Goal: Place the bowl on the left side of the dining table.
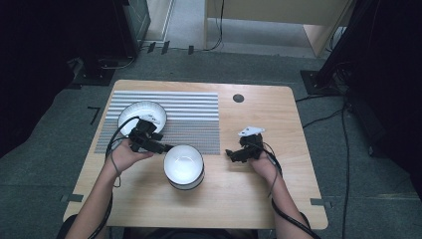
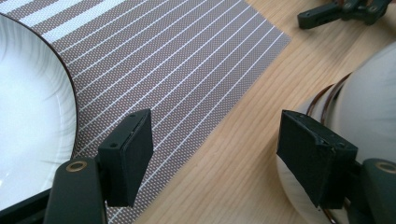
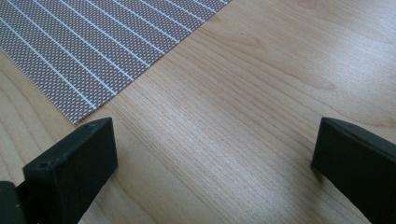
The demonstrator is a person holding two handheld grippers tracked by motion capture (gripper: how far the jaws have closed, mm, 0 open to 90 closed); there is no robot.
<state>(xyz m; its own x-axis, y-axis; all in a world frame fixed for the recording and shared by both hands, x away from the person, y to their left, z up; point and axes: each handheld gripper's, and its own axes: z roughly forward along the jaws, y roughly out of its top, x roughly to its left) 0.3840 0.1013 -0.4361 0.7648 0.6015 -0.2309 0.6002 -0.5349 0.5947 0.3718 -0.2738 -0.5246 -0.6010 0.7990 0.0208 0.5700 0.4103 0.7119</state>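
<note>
1. Left gripper point(image 1: 166, 148): released, jaws wide, beside stacked round white ceramic bowls point(image 1: 184, 166) on near table centre.
2. Right gripper point(image 1: 230, 153): released, empty.
3. White ribbed plate point(image 1: 142, 115): far left on striped grey woven placemat point(image 1: 191, 117).
4. Progress: bowls ungrasped; grasp and placing left.

A light wooden table with rounded corners point(image 1: 278, 189) stands on grey carpet point(image 1: 45, 164). A small dark round grommet hole point(image 1: 238, 98) sits near the table's far edge, just right of the grey-and-white striped woven placemat point(image 1: 189, 117) covering the table's far left part. Beyond the table's far edge, black cables point(image 1: 219, 30) run across the carpet toward pale wooden furniture point(image 1: 278, 15). Dark equipment stands point(image 1: 348, 45) flank the table's far right corner, with more black cables point(image 1: 343, 149) trailing down its right side.
</note>
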